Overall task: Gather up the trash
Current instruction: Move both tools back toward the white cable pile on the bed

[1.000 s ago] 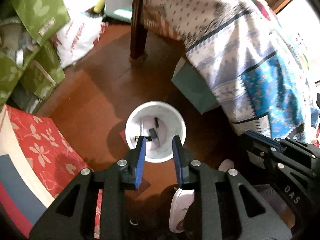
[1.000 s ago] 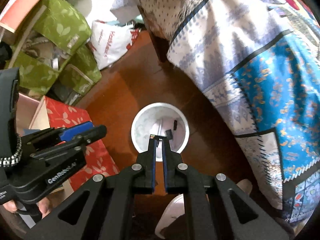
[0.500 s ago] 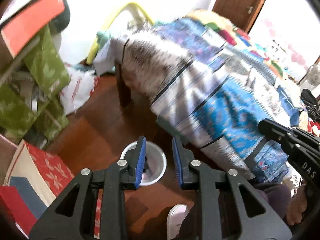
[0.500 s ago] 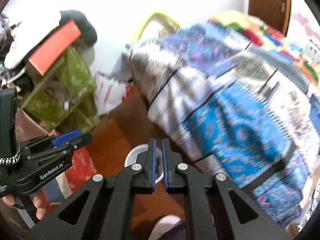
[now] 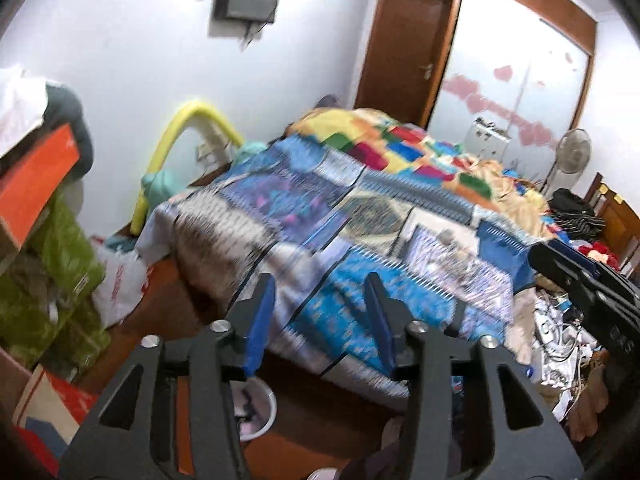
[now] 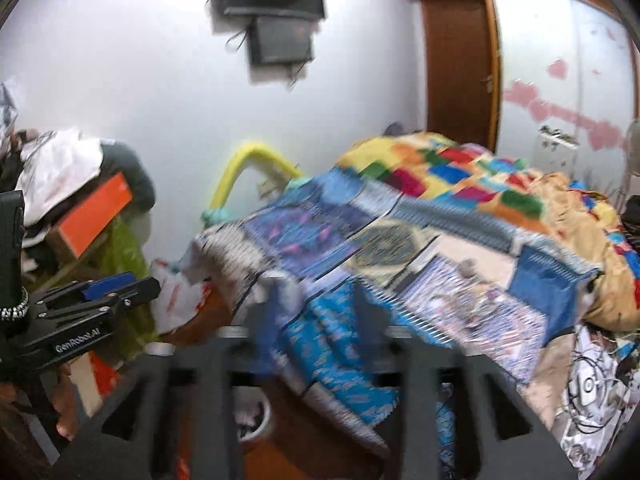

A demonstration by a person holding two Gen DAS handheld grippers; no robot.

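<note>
- Your left gripper (image 5: 320,316) fills the bottom of the left wrist view; its blue-padded jaws have just been opening and stand apart with nothing between them.
- Your right gripper (image 6: 310,328) is smeared by motion blur at the bottom of the right wrist view; its jaws have also just been opening, and the gap between them holds only blurred bedding behind.
- The white trash bin (image 5: 256,410) sits on the brown floor at lower left, mostly hidden behind the left finger; only a slice of rim and some dark scraps inside show.
- The patchwork bedspread (image 5: 360,216) covers the middle of the frame, its pattern streaked.
- At the lower right edge, a pile of crumpled wrappers and cords (image 5: 556,344) is hard to make out.
- The wall-mounted screen (image 6: 276,12) at top centre is doubled by blur.
</note>
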